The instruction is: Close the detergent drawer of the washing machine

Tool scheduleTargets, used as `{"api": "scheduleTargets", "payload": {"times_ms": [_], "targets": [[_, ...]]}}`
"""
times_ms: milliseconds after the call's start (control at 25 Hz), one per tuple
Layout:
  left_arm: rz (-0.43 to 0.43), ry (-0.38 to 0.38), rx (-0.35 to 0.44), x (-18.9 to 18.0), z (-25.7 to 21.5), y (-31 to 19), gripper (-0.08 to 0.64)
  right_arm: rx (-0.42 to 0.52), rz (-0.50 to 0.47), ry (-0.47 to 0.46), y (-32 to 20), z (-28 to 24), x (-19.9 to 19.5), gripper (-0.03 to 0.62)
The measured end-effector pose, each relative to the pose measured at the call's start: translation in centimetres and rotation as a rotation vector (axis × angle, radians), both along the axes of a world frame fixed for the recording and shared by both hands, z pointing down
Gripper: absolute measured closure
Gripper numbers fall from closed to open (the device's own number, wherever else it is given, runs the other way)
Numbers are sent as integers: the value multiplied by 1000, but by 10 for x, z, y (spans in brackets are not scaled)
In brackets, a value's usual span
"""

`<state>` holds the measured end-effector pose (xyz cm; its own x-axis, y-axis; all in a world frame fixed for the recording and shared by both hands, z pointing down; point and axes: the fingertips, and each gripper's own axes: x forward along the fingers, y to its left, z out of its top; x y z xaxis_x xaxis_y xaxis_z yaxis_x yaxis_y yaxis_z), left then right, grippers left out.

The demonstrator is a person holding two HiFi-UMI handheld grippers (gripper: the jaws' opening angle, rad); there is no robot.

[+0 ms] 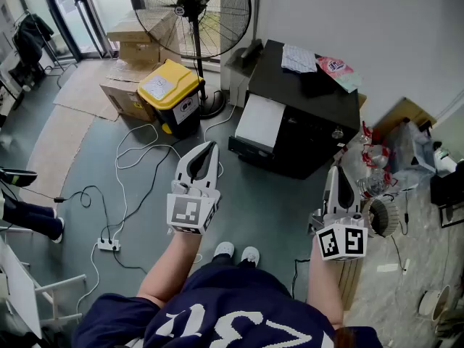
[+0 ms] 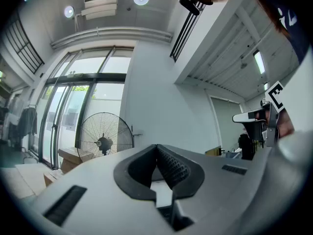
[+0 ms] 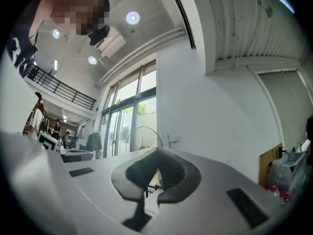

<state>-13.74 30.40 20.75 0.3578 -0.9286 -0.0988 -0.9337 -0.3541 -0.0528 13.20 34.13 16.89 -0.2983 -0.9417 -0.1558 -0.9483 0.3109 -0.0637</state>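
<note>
**A:** Head view first. Where is the task's thing?

**B:** The black washing machine (image 1: 304, 114) stands at one o'clock, its back to the white wall (image 1: 348, 13). A white panel (image 1: 259, 120) shows on its nine o'clock side. I cannot tell whether that is the detergent drawer.

**A:** And the claws?

**B:** The left claw (image 1: 209, 149) is near the centre and the right claw (image 1: 336, 172) is at four o'clock. Both hang over the grey floor (image 1: 254, 201), apart from the machine and touching nothing. A yellow-lidded bin (image 1: 170, 93) sits at eleven o'clock and a standing fan (image 1: 194, 9) at twelve.

**A:** Left gripper view?

**B:** The jaws are clenched, tips pressed together on nothing. The fan stands at nine o'clock, before tall windows (image 2: 73, 111).

**A:** Right gripper view?

**B:** The same: jaws clenched tip to tip and empty. The fan and windows show just past the tips, towards eleven o'clock.
</note>
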Motion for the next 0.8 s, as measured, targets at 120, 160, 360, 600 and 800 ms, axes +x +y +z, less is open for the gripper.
{"api": "scheduleTargets", "payload": {"times_ms": [120,160,360,600,800], "targets": [[5,6,-3,1,-1,-5,541,7,4,20,-3,0,-2,578],[6,7,-4,1,-1,-6,541,12,1,23,-3,-1,-3,578],[15,19,-18,-1,6,-11,541,29,-36,14,-2,0,-11,577],[31,30,-42,-13,12,-23,541,22,-19,2,-16,3,-18,577],[59,36,-54,-26,17,-33,541,32,-2,-8,-25,5,-31,577]]}}
